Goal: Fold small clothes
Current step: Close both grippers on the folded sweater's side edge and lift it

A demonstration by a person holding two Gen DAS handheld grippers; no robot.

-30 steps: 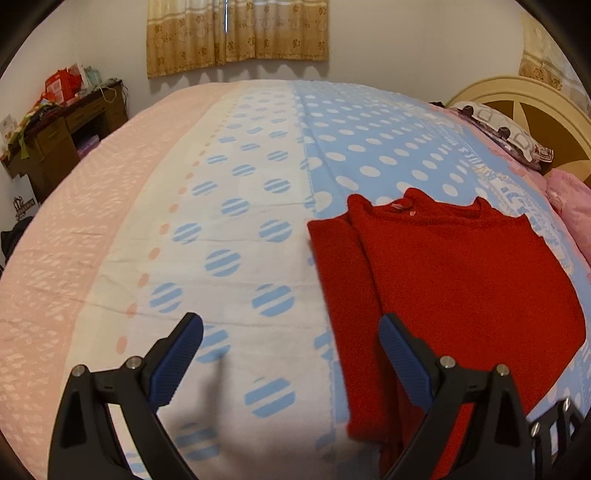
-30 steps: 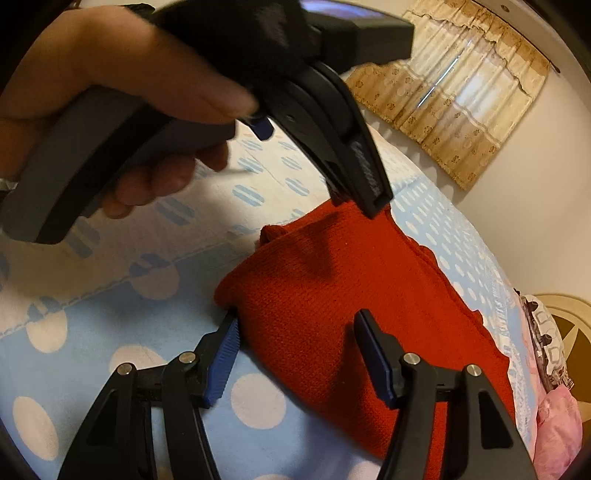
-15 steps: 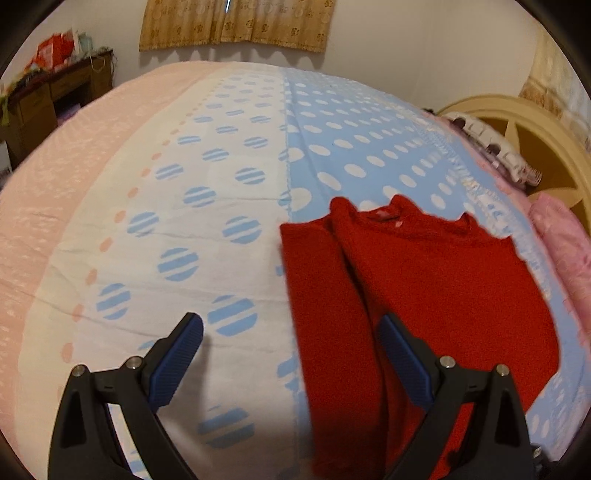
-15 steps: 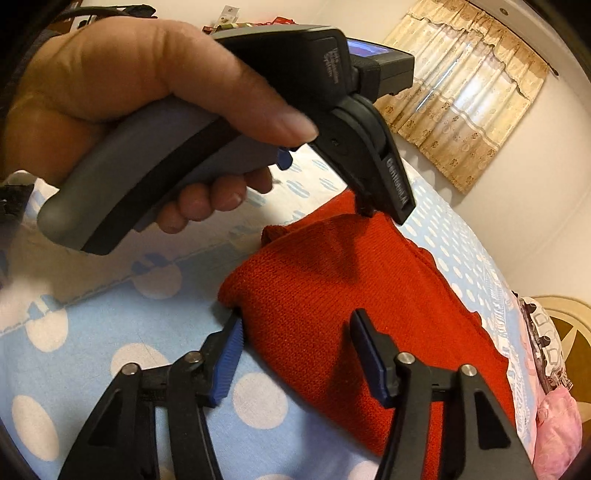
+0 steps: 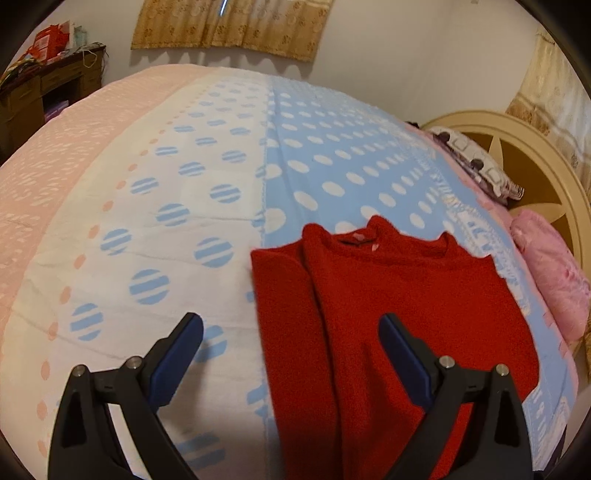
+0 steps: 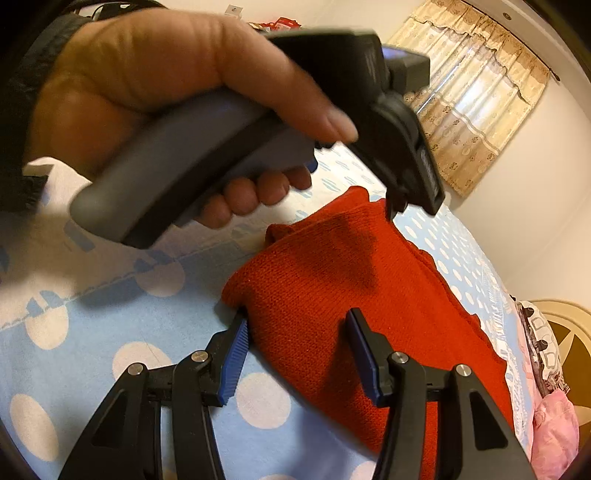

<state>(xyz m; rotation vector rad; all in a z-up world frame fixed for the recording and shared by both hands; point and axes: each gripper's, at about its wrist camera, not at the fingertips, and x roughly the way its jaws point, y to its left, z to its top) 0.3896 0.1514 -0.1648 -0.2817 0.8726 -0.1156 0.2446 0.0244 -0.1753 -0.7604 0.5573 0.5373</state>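
Observation:
A red knitted sweater (image 5: 406, 295) lies flat on the dotted bedspread (image 5: 184, 221), neck away from me, with one sleeve folded in along its left side. My left gripper (image 5: 290, 326) hovers open above the sweater's left edge, nothing between its fingers. In the right wrist view the sweater (image 6: 332, 288) runs away to the right. My right gripper (image 6: 295, 317) straddles its near corner, left pad (image 6: 236, 343) against the cloth's edge, right pad over the knit, jaws apart and the cloth not pinched. A hand (image 6: 147, 85) holds the left gripper above the sweater's far end.
A pink pillow (image 5: 550, 273) and a patterned pillow (image 5: 476, 162) lie at the right by the cream headboard (image 5: 517, 136). A cluttered wooden desk (image 5: 44, 92) stands at the far left. Curtains (image 5: 229, 26) hang on the back wall.
The hand with the left gripper has come lower and nearer over the sweater, so the sweater sits more between its jaws. The right gripper's jaws have narrowed a little around the corner.

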